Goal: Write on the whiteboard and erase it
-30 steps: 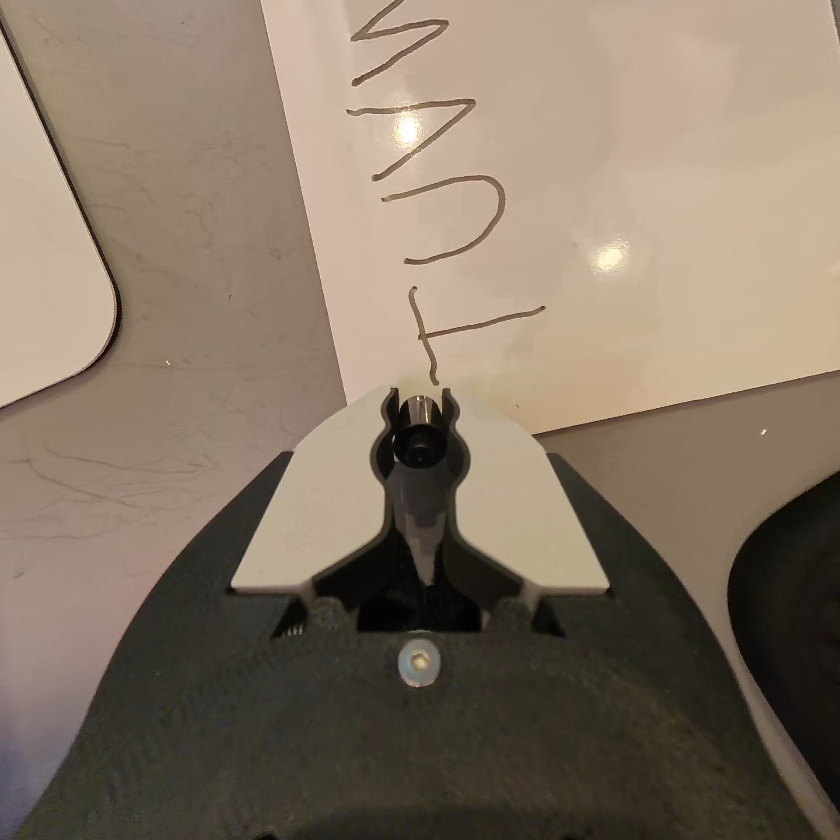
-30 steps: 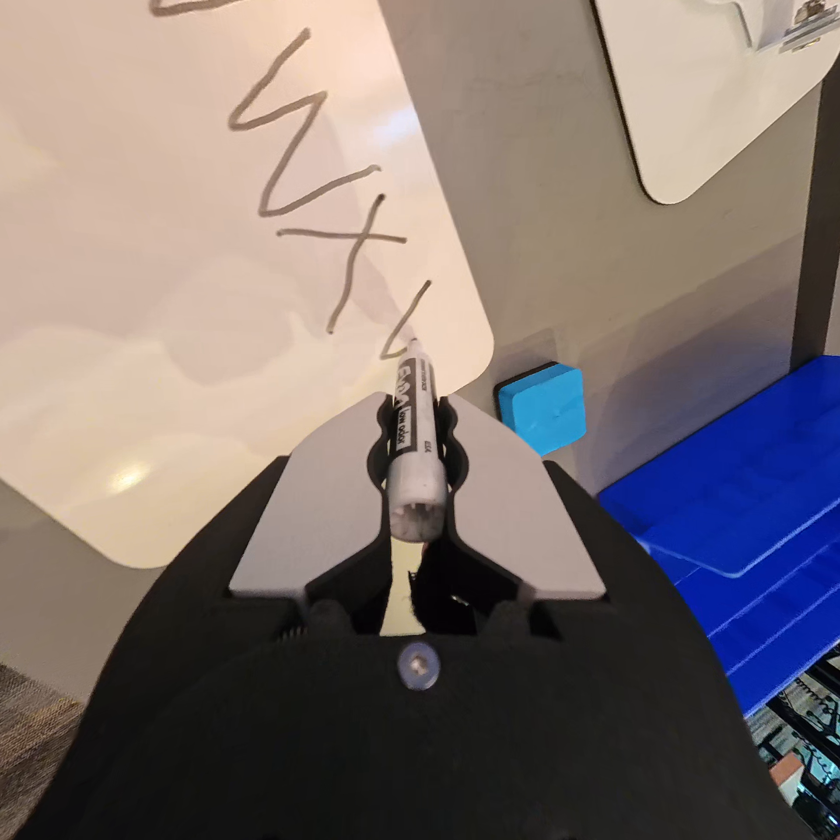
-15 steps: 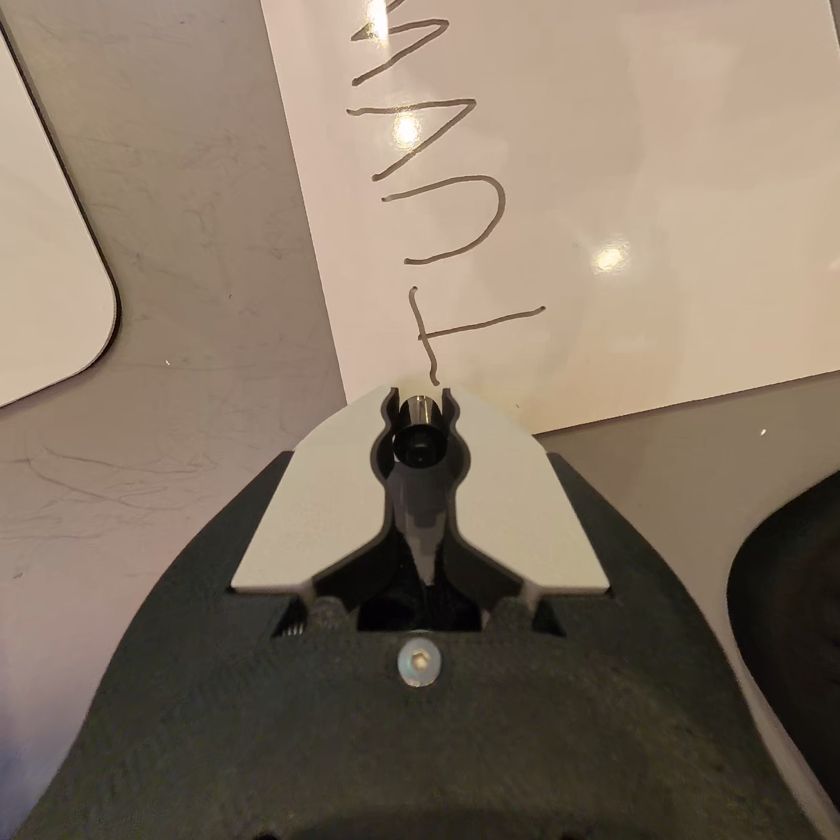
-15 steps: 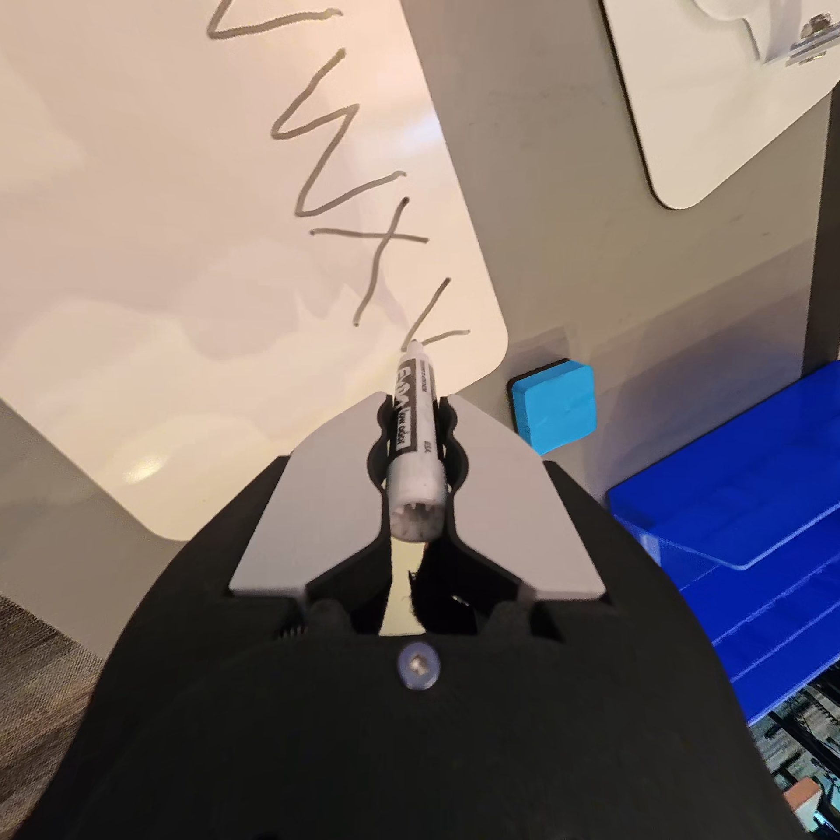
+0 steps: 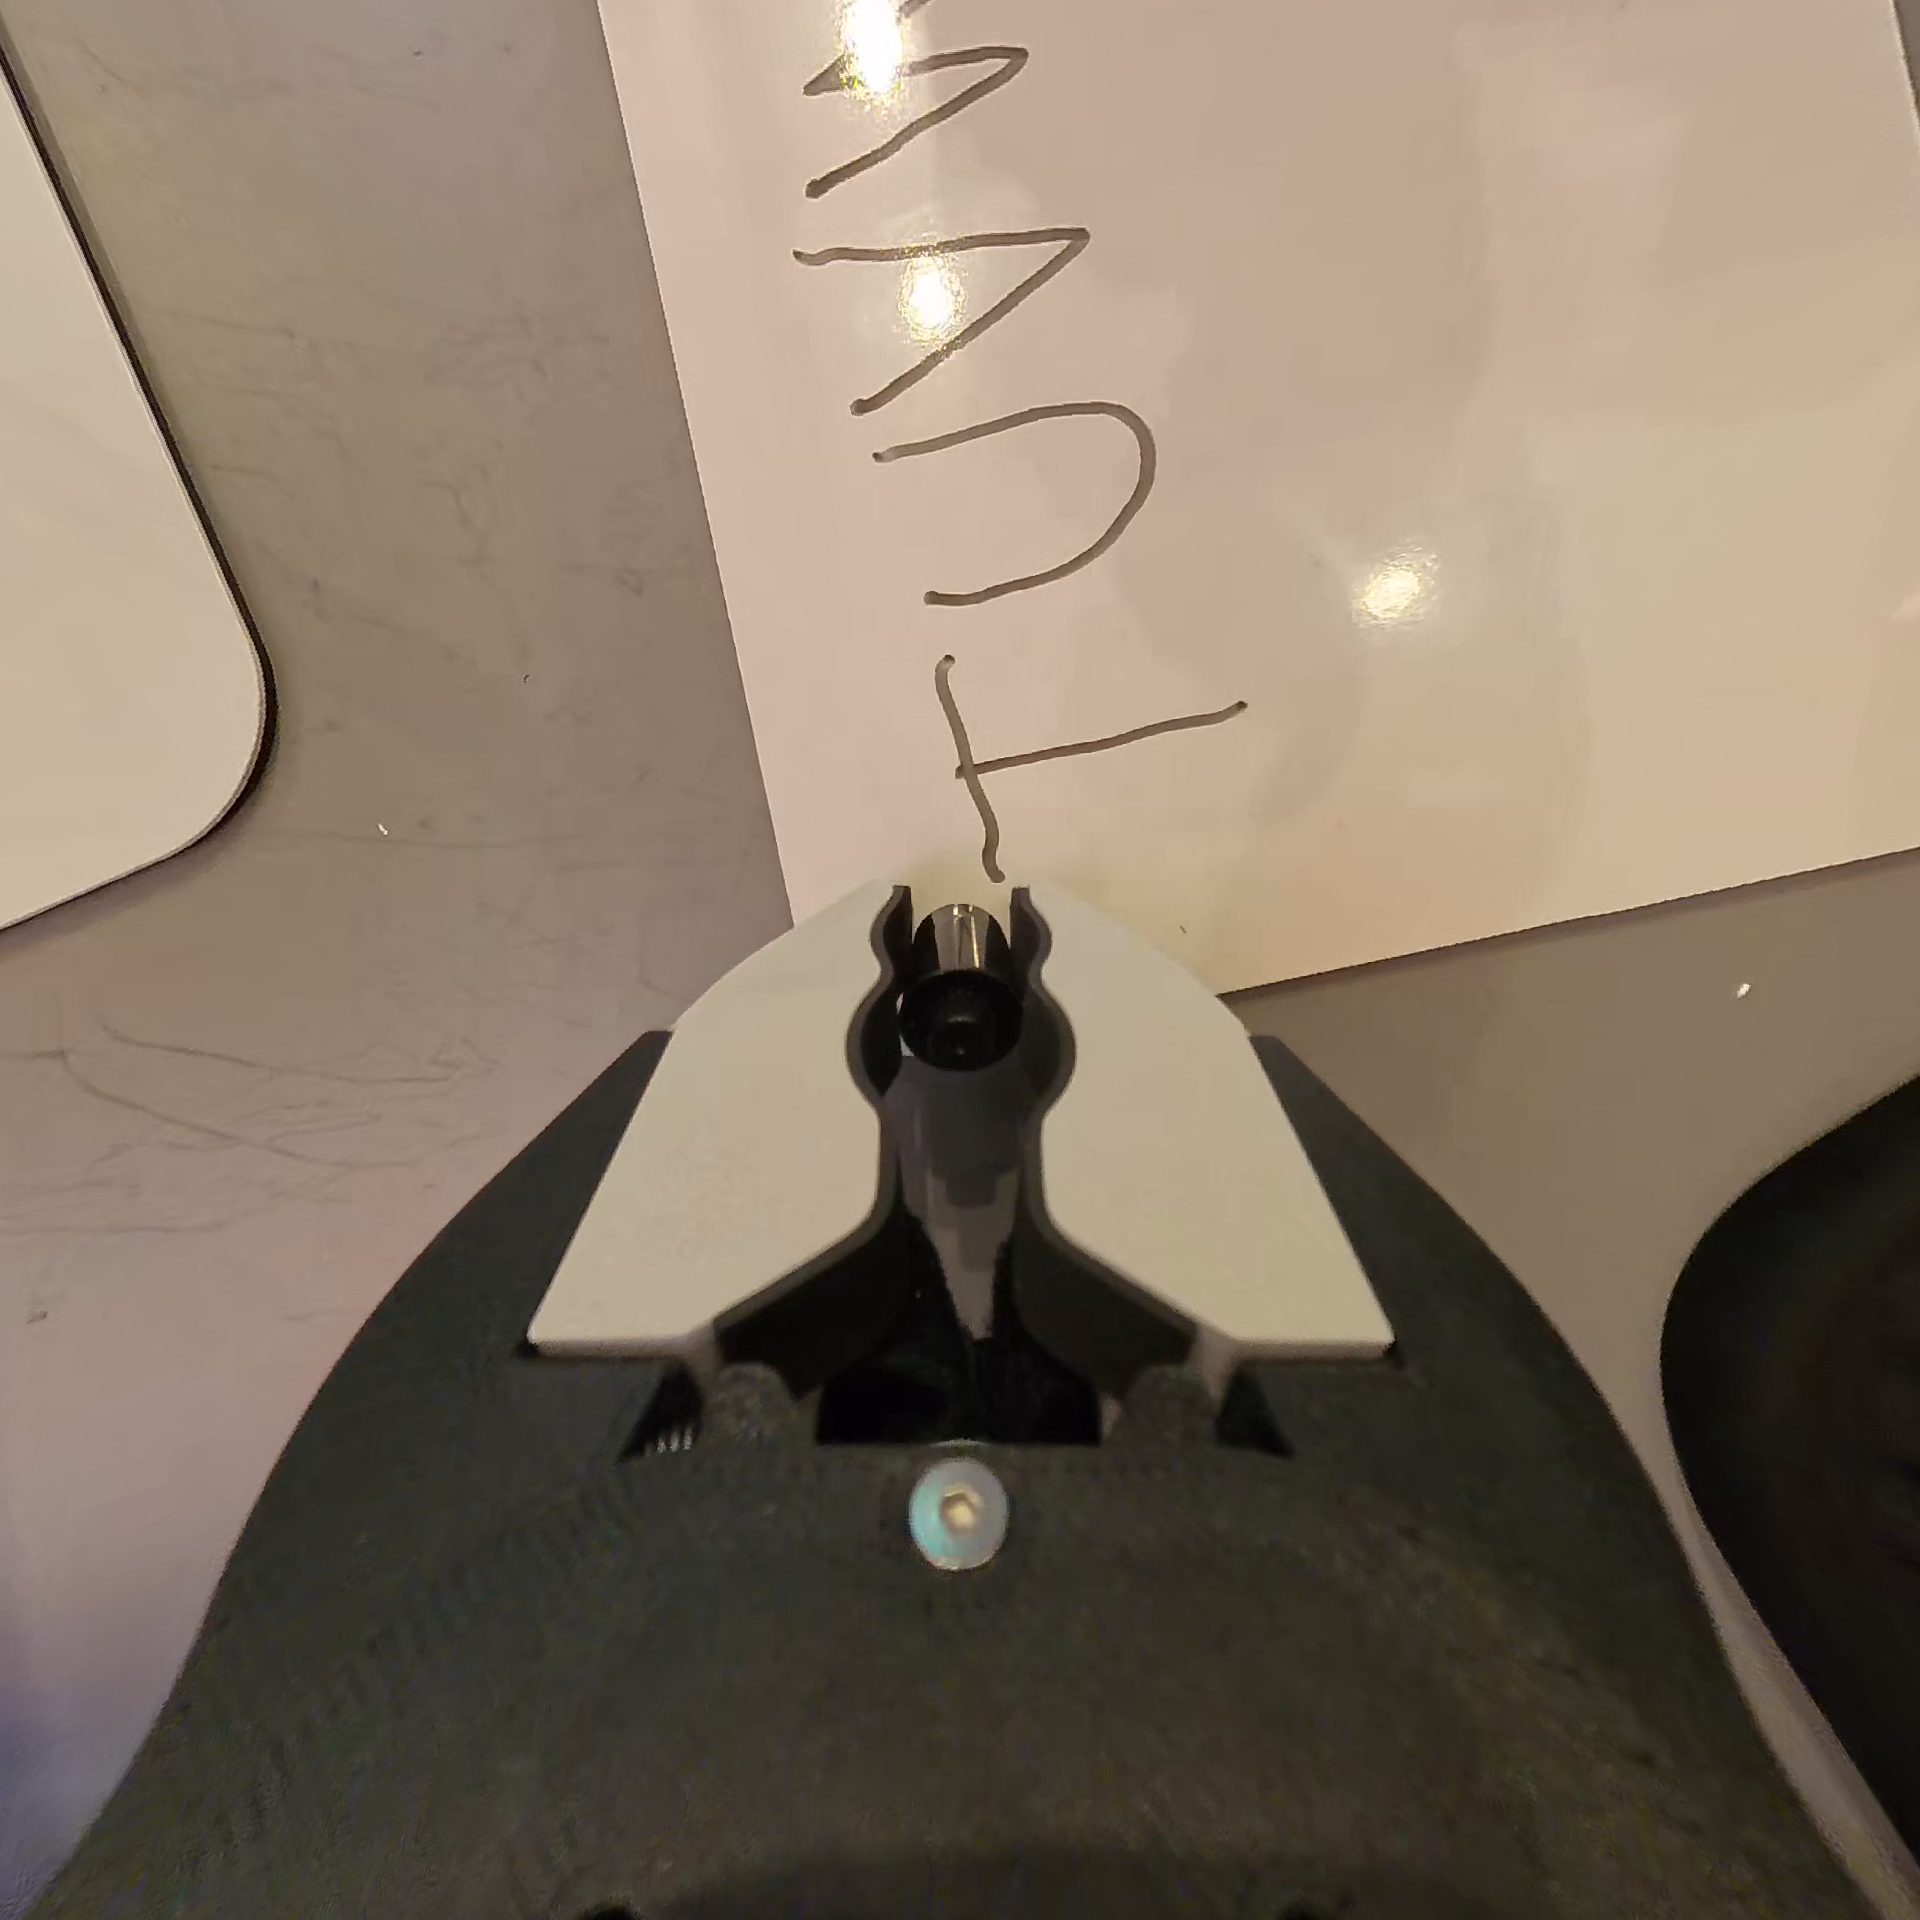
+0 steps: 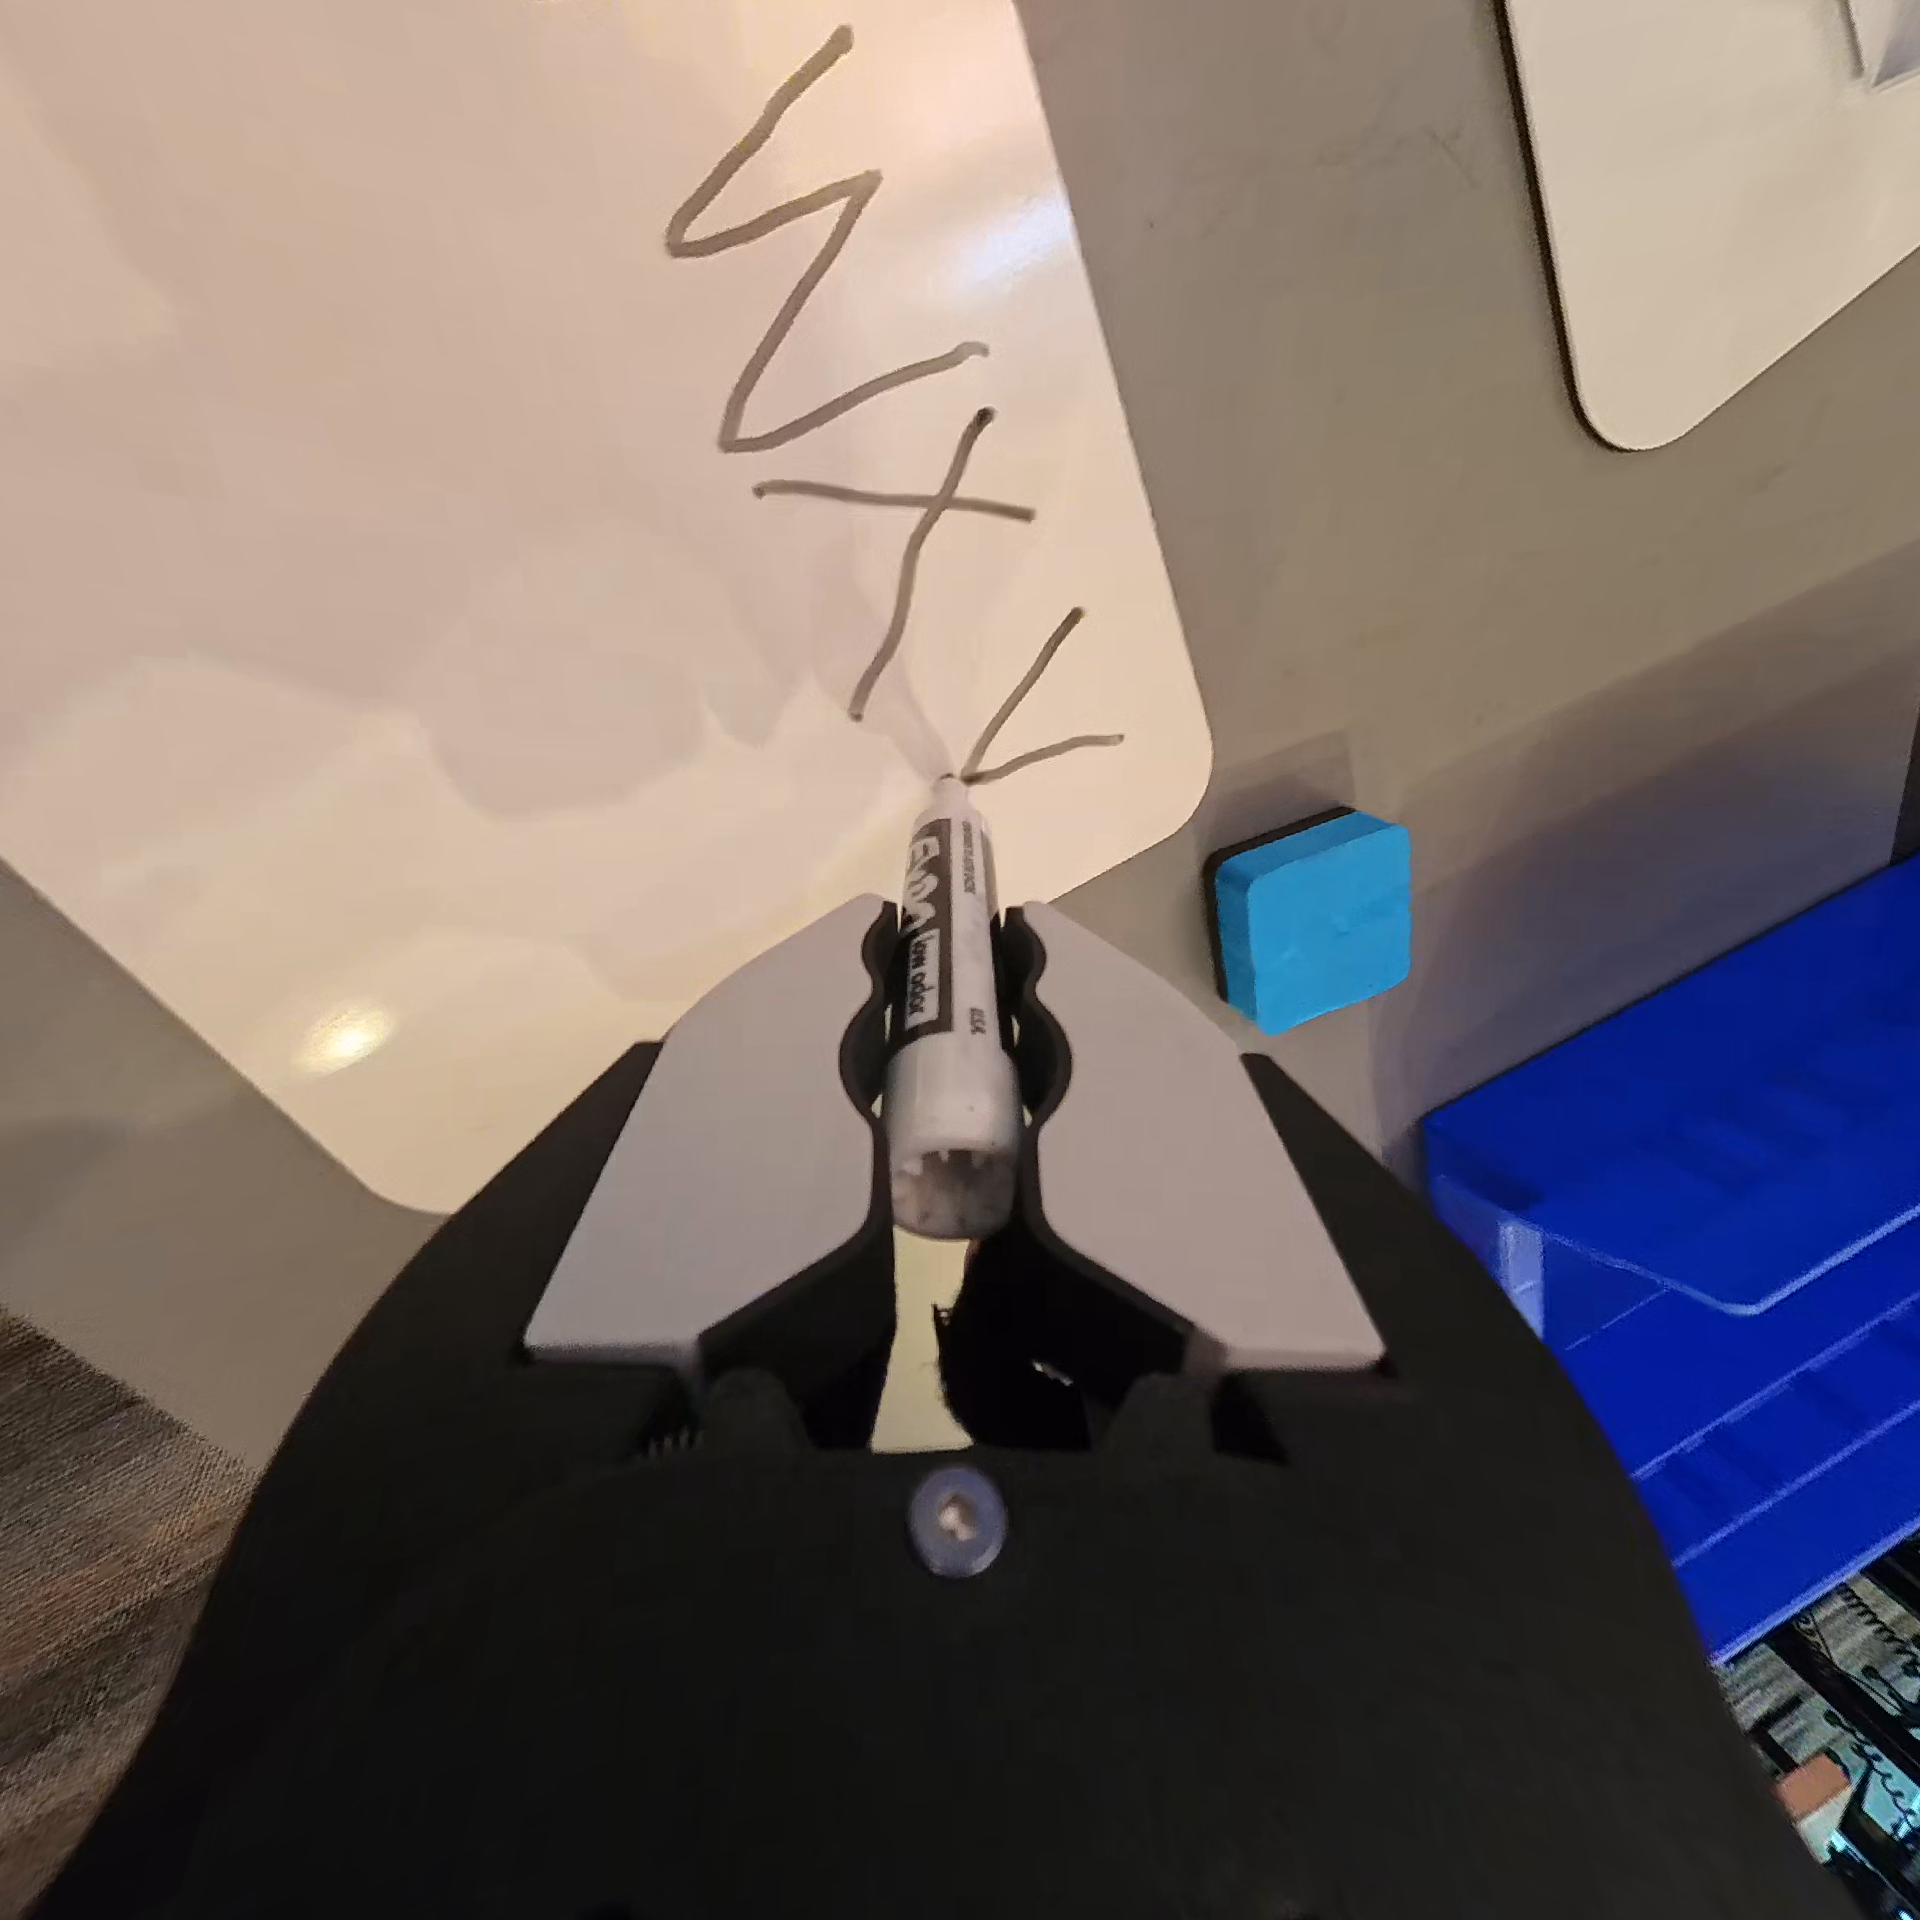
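Two risks noted: marker (image 6: 951, 997), clenched in right claw (image 6: 954, 914) w/ tip touching whiteboard (image 6: 416, 520) near its lower corner, may run off the edge or slip if pressed hard. Left claw (image 5: 958, 899) grips black cap (image 5: 956, 997). Blue eraser (image 6: 1314, 920) sits right of the claw, untouched.

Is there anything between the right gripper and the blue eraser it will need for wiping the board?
Nothing visible lies between the right gripper and the eraser, only bare grey surface. But its jaws are shut on the marker, so they are occupied.
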A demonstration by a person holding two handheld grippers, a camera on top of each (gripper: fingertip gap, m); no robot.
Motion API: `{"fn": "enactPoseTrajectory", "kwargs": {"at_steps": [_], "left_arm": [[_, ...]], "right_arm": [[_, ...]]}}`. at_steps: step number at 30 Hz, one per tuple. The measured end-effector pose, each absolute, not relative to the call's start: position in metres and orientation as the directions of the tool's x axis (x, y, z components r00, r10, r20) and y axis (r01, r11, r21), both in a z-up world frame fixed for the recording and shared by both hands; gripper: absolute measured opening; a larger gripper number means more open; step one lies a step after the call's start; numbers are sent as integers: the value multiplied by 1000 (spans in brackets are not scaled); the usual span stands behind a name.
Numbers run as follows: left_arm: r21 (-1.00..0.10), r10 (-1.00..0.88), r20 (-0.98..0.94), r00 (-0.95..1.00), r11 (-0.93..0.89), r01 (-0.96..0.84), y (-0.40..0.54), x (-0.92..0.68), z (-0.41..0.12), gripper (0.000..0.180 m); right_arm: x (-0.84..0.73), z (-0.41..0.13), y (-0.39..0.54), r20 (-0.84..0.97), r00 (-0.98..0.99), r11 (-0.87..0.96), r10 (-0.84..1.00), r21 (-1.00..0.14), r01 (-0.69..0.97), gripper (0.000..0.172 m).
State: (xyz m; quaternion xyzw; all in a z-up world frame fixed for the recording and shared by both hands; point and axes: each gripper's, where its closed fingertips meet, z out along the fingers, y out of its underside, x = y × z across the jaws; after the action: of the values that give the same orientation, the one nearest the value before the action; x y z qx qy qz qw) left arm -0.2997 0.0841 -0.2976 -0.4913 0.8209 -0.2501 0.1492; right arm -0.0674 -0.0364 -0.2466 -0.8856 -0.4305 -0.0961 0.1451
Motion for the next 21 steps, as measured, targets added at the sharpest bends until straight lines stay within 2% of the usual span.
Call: {"fn": "enactPoseTrajectory", "kwargs": {"at_steps": [7,11,21], "left_arm": [[-556,-881,2,-473,392,-732,84,-299,-298,19],[-549,-880,-7,-474,400,-734,84,-299,-298,18],[-518,-899,-20,-437,383,-765,84,-298,-298,18]], "right_arm": [[-68,-244,-64,291,627,-603,723,-176,778,20],[-59,-217,-59,364,665,-618,652,-253,744,20],[-37,-187,-74,448,689,-605,571,-338,721,20]]}}
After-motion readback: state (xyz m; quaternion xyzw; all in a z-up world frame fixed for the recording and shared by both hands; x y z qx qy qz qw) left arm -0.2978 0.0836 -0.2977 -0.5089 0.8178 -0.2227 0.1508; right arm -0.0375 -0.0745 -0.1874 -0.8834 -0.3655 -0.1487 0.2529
